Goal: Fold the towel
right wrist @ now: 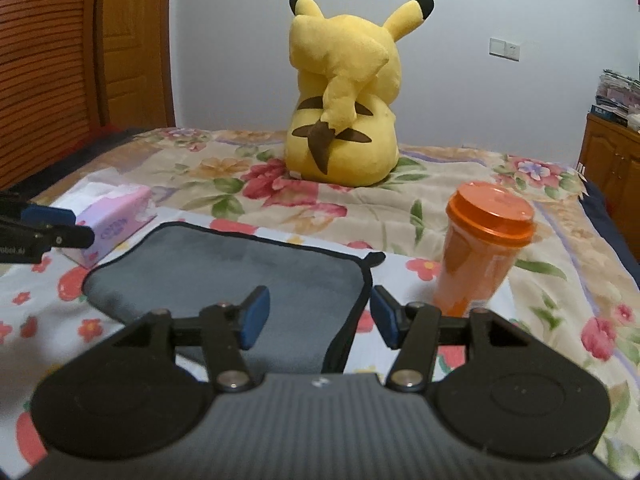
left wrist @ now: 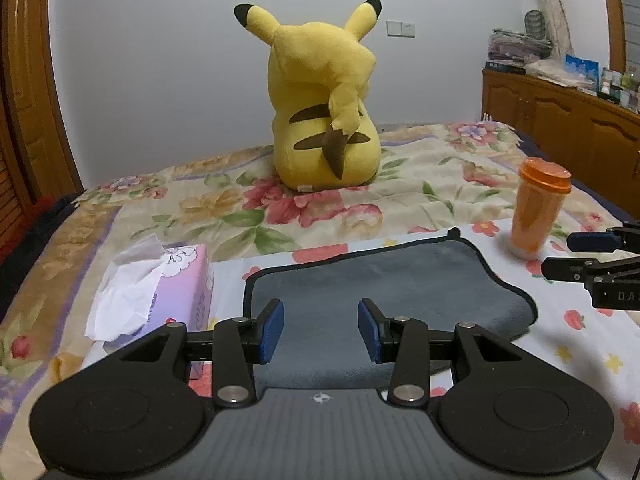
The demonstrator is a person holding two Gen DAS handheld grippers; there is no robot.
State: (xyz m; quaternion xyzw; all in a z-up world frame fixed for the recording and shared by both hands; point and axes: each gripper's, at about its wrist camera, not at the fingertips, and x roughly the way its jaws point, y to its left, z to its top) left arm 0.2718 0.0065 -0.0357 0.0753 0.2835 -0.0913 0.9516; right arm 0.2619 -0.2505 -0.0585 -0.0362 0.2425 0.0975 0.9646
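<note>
One tissue box (left wrist: 176, 280) (tissues poking out); orange cup (right wrist: 480, 248) lidded.

A bed (left wrist: 420, 168) with a floral cover carries everything. A grey towel (left wrist: 360, 280) lies flat on it. Just left of the towel sits a tissue box (left wrist: 176, 288); just right of the towel stands an orange cup (left wrist: 536, 208), upright with its lid on. Well behind the towel sits a yellow plush (left wrist: 324, 108), its back to both cameras.

Dim, soft indoor light; fisheye-bent edges, slight blur.
</note>
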